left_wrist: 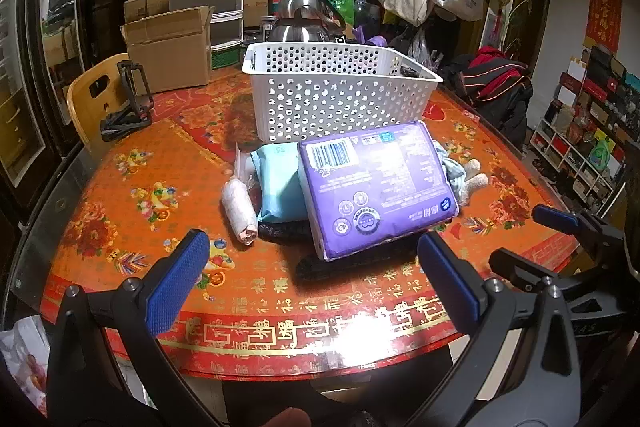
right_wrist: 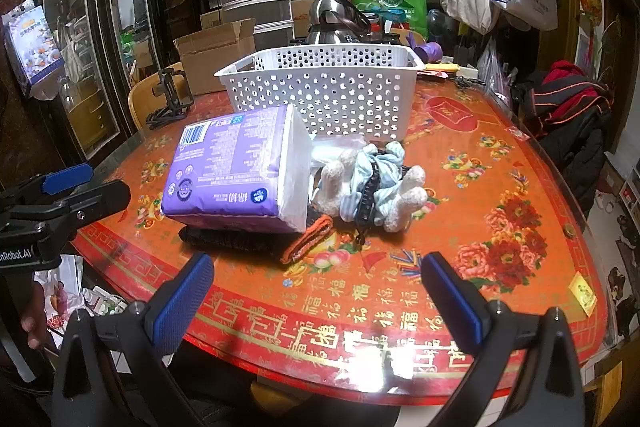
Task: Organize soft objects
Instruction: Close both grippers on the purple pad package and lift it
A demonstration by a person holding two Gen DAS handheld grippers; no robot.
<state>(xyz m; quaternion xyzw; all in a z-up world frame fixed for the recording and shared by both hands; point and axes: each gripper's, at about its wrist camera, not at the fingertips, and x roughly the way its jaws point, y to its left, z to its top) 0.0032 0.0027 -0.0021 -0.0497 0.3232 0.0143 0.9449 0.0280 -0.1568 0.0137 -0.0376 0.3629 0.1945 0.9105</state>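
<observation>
L gripper (left_wrist: 312, 273) & R gripper (right_wrist: 316, 291) both spread wide, empty. Purple tissue pack (left_wrist: 376, 187) tops pile; grip its narrow sides w/ light squeeze, lift into white basket (left_wrist: 340, 95).

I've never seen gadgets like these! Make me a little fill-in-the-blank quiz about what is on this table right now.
1. The white perforated basket stands ___ the pile of soft things, on the side away from the cameras.
2. The purple tissue pack lies tilted on top of a ___ knitted cloth.
3. Both the left gripper and the right gripper have their jaws ___, holding nothing.
4. The pads on the gripper fingers are coloured ___.

Missing words: behind; dark; open; blue
</observation>
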